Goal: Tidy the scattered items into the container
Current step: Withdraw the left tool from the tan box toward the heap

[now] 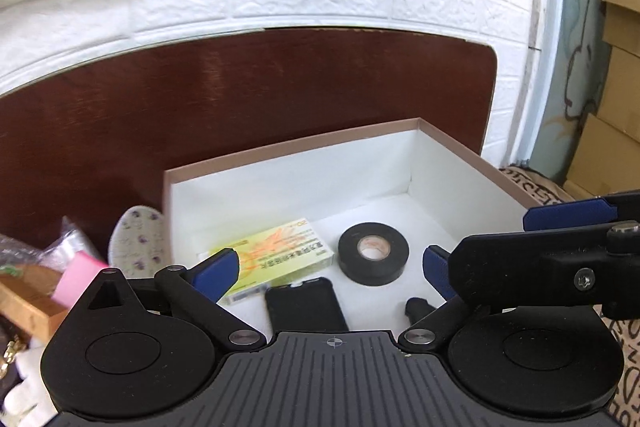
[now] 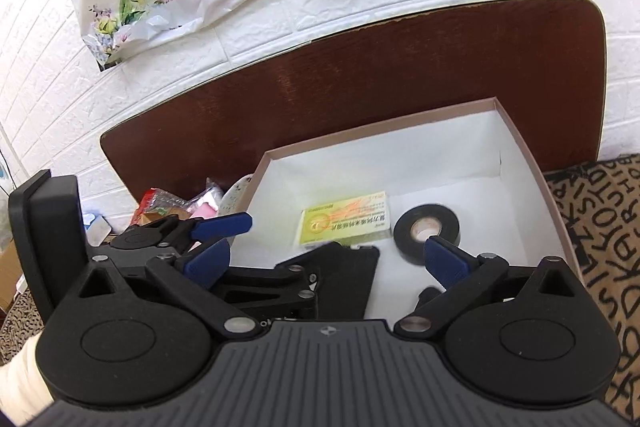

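Both my left hand-held gripper (image 1: 332, 263) and right hand-held gripper (image 2: 336, 255) stand wide apart, empty, above the white box (image 1: 280, 163), where tape roll (image 1: 373, 253), yellow carton (image 1: 276, 251) and black case (image 1: 306, 307) lie.

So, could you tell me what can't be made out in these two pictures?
- Small black item in the box: half hidden by gripper linkage in both views; can't be identified.
- Flat black item: near end cut off by the gripper body in the left view, overlapped by the left gripper in the right view.
- Pile left of the box: crowded, overlapped by gripper bodies.
- Yellow carton print: too small.
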Demonstrator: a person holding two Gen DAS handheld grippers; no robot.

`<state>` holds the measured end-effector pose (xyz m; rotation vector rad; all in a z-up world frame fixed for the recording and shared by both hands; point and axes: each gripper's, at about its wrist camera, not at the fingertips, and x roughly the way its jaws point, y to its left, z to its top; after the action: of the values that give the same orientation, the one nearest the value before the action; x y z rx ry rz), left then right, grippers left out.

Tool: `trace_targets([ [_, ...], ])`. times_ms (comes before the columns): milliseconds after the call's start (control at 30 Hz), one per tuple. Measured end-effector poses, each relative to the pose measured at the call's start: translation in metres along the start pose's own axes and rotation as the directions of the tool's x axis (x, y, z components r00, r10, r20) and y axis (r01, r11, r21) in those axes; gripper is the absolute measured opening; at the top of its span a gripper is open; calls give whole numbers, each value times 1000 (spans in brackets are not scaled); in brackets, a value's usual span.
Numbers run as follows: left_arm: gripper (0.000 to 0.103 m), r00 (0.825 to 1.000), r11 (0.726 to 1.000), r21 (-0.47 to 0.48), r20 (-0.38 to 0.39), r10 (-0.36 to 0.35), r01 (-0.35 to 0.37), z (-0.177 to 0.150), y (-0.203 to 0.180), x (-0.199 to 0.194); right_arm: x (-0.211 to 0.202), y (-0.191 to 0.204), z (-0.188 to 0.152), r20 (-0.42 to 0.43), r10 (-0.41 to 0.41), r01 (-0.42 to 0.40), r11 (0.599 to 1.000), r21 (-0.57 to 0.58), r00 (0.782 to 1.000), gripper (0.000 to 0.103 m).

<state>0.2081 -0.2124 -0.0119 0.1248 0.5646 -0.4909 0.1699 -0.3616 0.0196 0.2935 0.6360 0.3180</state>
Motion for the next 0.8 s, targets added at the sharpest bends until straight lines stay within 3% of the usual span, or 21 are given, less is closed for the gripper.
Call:
trace_targets([
  [433,103,999,1000,-17,48,19,-18,-29,3,-55,-33,33,-21,16,11,-11,1000,-6,1000,103],
  [600,103,996,997,-65,77,37,-32,-57,14,-92,-41,55,-46,9,13,-12,999,-30,1000,103],
  [800,103,995,982,-169,39,94,-86,-107,52,-128,-42,91,-89,10,60,-59,993,-104,998,103],
])
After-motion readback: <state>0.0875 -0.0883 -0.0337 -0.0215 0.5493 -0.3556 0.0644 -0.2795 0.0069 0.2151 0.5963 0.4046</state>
